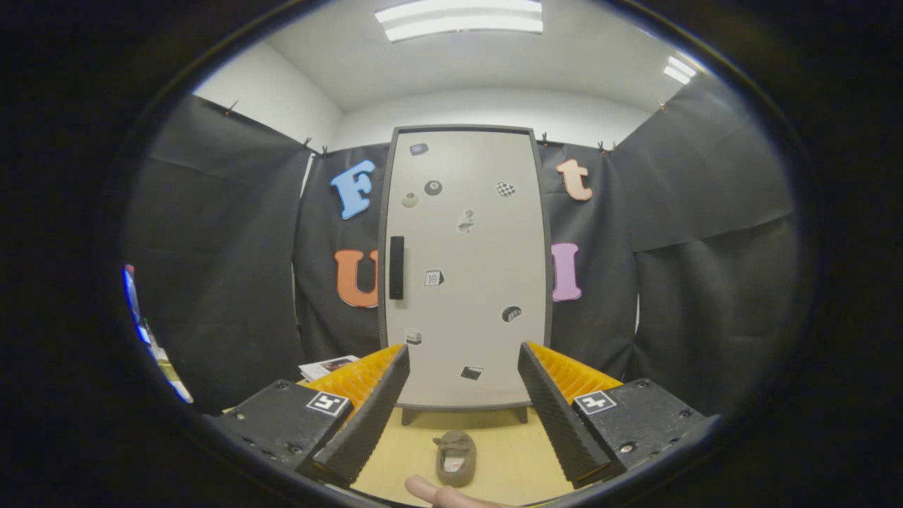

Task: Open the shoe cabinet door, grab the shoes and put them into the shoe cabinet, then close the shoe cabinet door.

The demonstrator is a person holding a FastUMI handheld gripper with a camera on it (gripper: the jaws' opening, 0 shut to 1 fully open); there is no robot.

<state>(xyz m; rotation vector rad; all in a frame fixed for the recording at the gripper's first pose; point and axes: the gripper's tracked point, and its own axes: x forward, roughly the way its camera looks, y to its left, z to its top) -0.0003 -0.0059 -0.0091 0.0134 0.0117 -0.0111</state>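
While the cabinet door (465, 268) stands closed, its handle (396, 267) lies far ahead, left of the gripper (463, 381). Jaws are released, empty. A shoe (456, 457) lies between them on the worktop (508, 444).

Beyond the jaws I saw black cloth (211, 233) hung as the booth wall, clipped along its top edge and sagging in folds to both sides. Above it ran a white wall (487, 106) and a white ceiling with two lit light panels (458, 17). Under the jaws lay a pale wooden tabletop (508, 458). Just left of the left jaw, at the table's far edge, sat a small stack of printed papers (328, 367).
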